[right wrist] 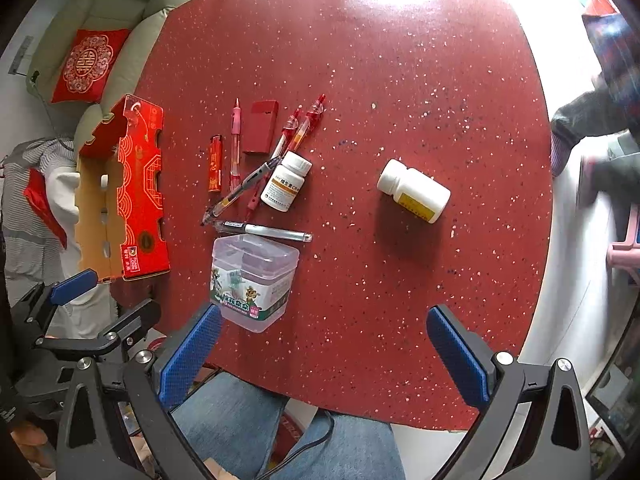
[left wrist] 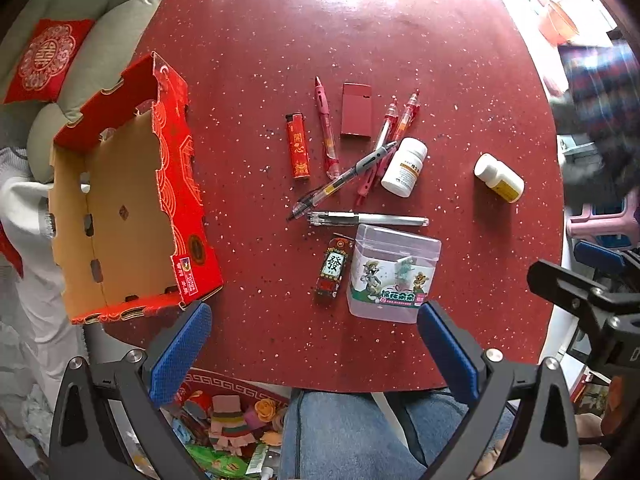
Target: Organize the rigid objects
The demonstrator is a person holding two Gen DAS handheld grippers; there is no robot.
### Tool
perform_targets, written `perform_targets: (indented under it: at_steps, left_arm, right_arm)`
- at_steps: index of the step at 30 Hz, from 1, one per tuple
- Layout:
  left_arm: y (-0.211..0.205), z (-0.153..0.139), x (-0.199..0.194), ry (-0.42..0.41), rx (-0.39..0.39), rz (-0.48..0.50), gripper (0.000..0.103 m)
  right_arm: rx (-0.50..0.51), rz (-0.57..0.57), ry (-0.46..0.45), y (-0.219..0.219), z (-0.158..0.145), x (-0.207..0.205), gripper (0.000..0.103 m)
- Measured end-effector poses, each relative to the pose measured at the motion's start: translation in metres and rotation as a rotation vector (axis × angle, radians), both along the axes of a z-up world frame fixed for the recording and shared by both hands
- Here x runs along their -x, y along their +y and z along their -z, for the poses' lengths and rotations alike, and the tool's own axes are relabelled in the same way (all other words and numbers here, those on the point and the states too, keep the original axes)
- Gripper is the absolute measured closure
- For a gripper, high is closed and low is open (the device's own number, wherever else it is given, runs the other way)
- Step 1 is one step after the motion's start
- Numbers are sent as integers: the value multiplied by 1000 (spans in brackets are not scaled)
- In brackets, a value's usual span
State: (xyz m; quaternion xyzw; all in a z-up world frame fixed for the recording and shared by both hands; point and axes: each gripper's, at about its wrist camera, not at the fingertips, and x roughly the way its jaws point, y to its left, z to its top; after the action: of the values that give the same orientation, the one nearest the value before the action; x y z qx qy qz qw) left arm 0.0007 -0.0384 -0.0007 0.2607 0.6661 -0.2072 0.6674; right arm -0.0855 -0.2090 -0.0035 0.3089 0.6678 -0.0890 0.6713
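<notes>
On the red speckled table (left wrist: 440, 80) lie several pens (left wrist: 344, 180), two lighters (left wrist: 298, 146), a dark red case (left wrist: 356, 109), two white pill bottles (left wrist: 404, 167) (left wrist: 499, 177) and a clear plastic box (left wrist: 394, 274). An open red cardboard box (left wrist: 128, 216) stands at the left, empty. My left gripper (left wrist: 316, 354) is open above the near table edge, empty. In the right wrist view my right gripper (right wrist: 324, 356) is open and empty, near the clear box (right wrist: 254, 280) and a lying pill bottle (right wrist: 414, 191).
A grey sofa with a red cushion (left wrist: 44, 60) lies beyond the table's left corner. My jeans-clad legs (left wrist: 360, 436) are under the near edge. A pink stool (left wrist: 600, 220) stands to the right. Colourful items (left wrist: 232, 428) lie on the floor.
</notes>
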Motion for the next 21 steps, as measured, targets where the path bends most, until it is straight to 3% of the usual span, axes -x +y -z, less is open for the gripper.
perform_targets:
  at_steps: [21]
  left_arm:
    - [9,-2,5,-24,-20,-10,0]
  right_arm:
    - [-22,4,-4,-2,5,6,0]
